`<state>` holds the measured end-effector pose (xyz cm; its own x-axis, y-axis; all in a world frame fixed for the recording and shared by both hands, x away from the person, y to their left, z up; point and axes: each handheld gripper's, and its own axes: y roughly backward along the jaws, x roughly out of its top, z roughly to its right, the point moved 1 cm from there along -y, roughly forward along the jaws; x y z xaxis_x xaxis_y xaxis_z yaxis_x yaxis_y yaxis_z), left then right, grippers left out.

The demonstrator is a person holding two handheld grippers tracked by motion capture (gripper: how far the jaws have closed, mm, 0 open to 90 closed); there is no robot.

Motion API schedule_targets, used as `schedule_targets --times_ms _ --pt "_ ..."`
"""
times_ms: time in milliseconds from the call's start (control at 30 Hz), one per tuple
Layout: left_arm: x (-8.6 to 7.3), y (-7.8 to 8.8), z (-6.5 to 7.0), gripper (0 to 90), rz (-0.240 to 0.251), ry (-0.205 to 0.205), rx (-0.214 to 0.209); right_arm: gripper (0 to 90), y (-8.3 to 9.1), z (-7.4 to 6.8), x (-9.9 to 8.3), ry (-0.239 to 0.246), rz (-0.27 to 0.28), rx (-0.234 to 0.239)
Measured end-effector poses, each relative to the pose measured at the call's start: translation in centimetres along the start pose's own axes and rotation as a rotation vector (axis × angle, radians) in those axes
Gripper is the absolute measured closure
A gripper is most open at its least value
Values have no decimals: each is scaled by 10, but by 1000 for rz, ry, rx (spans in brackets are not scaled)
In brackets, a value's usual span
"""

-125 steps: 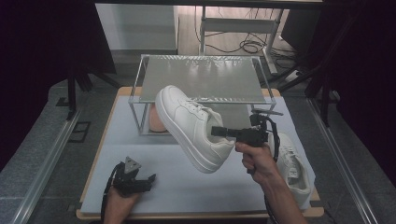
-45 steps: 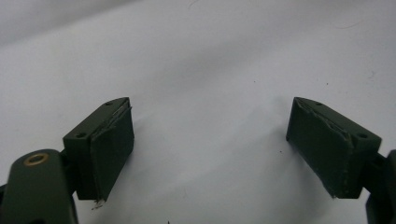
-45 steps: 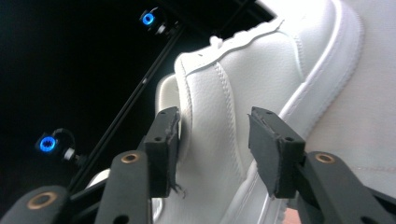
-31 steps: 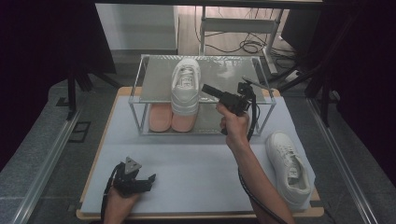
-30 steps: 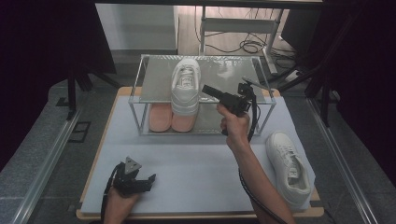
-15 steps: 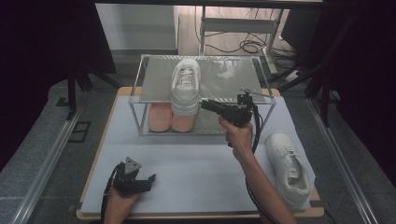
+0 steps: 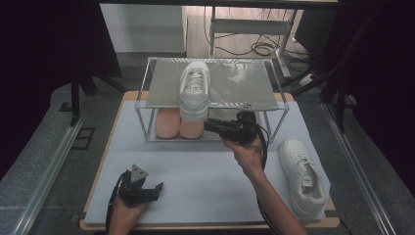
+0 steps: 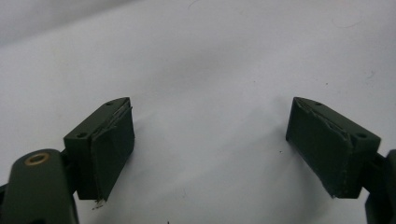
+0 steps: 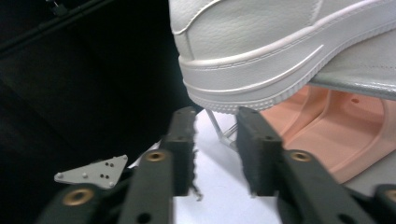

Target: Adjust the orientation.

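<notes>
Hovering in the centre of the high view, the right hand-held gripper [image 7: 211, 126] is sitting just below the front edge of the two-tier metal shoe rack with a perforated grey top shelf [image 7: 244, 90], its jaws aimed left toward the white leather sneaker with a thick rubber sole [image 7: 194, 93] that is lying lengthwise on that top shelf, heel jutting a little over the near rim. In the right gripper view that heel [image 9: 261, 70] is looming in the upper half of the frame, and the black jaws have just been closing: they are standing narrow now, a slim gap between them, nothing caught in it, the pads short of the sole. My read is that the shoe is parked and let go, and the tool is pulling its jaws in to clear the rack.

Under the shelf, at centre left of the high view, a pair of salmon-pink moulded slippers [image 7: 177, 126] is filling the lower tier, which is likely why the sneaker is going up top. The second white sneaker [image 7: 302, 176] is lying on the pale counter [image 7: 195, 181] at lower right, apart from the rack, probably next in line.

At lower left, the left hand-held gripper [image 7: 147, 191] is resting low over the counter, jaws spread wide and empty, seemingly just waiting.
</notes>
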<state>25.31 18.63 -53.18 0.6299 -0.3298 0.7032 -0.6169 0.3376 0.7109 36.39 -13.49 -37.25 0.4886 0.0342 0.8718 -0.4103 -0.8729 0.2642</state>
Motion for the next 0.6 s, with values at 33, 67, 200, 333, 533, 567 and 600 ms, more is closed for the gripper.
schedule_targets --times_ms 33,67,200,333,533,567,600 --pt "0 0 0 157 0 0 0 765 -1 -1 0 6 -3 4" --pt "0 0 0 157 0 0 0 798 -2 -2 0 9 -8 7" --pt "0 0 0 157 0 0 0 896 -9 -3 0 18 -16 15" --pt "0 0 0 157 0 0 -1 900 -18 -4 2 36 -30 14" --pt "0 0 0 157 0 0 0 900 -31 -10 3 42 -37 42" --pt "0 0 0 157 0 -1 0 900 -34 -12 3 47 -41 44" --pt "0 0 0 157 0 -1 0 900 -36 -12 3 51 -43 44"
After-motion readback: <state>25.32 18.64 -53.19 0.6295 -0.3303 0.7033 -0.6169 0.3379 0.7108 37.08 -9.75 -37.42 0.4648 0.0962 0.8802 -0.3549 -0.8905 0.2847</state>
